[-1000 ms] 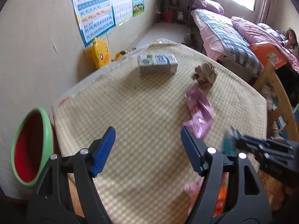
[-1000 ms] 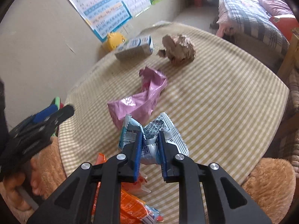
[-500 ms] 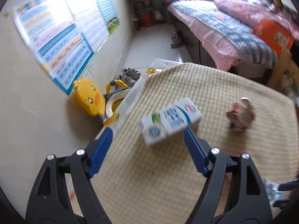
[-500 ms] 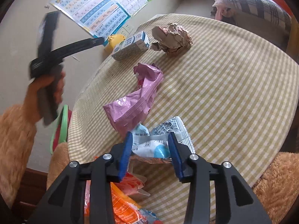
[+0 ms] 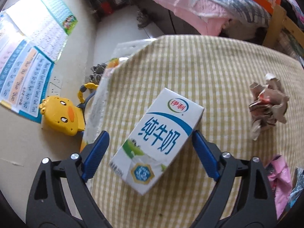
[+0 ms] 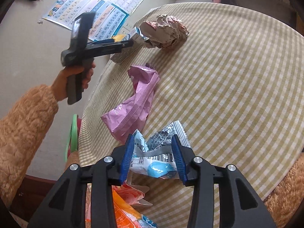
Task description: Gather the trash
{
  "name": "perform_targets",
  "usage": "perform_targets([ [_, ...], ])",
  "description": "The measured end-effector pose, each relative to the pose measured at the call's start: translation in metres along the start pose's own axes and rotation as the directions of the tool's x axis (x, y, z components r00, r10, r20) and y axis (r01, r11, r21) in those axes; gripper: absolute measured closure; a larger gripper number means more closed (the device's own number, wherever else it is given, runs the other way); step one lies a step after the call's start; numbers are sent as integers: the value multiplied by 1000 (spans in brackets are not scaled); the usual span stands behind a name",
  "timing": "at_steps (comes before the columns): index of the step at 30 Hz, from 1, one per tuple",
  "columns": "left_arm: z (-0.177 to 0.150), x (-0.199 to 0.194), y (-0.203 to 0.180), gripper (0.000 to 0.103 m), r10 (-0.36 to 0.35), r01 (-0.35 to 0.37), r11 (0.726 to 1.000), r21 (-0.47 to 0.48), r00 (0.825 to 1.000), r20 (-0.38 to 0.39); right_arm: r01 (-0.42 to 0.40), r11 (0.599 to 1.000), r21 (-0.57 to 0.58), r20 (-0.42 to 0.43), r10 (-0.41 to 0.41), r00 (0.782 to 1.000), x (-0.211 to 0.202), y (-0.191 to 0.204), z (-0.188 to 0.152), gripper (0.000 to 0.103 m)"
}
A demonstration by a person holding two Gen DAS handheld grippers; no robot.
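Observation:
A white and blue milk carton lies flat on the checked table cloth near the wall-side edge. My left gripper is over it with its jaws opening. The carton is between the blue pads, and a gap shows on the left side. In the right wrist view this gripper reaches the carton from the left. My right gripper stands part open at the near table edge. A blue and white snack wrapper lies loose between its pads.
A pink wrapper and a crumpled brown paper ball lie mid-table. Orange packets sit below the near edge. A green-rimmed basin and a yellow duck toy are by the wall. A bed stands beyond.
My left gripper swept from the near side of the table to over the milk carton, rolled, and its jaws widened. My right gripper opened off the pinched blue wrapper and sank a little.

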State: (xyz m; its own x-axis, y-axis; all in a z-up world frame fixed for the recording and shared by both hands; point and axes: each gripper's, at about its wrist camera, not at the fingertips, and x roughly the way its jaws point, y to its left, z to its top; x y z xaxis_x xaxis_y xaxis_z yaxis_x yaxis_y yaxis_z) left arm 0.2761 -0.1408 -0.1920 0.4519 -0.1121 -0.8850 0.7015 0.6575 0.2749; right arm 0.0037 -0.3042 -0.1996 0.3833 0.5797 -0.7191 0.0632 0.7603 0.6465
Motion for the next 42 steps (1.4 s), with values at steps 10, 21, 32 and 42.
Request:
perform_targets([
  [10, -15, -8, -7, 44, 21, -19, 995, -97, 1000, 19, 32, 999, -13, 11, -32, 999, -2, -6, 3, 63],
  [21, -94, -78, -23, 46, 129, -108, 913, -395, 991, 28, 153, 984, -89, 24, -151, 988, 11, 13, -10, 45],
  [32, -165, -152, -56, 46, 114, -81, 812, -578, 993, 20, 283, 941, -184, 10, -287, 958, 35, 34, -21, 37],
  [42, -192, -186, -57, 46, 131, -68, 750, -658, 990, 47, 318, 933, -169, 30, -318, 948, 23, 41, -26, 38],
])
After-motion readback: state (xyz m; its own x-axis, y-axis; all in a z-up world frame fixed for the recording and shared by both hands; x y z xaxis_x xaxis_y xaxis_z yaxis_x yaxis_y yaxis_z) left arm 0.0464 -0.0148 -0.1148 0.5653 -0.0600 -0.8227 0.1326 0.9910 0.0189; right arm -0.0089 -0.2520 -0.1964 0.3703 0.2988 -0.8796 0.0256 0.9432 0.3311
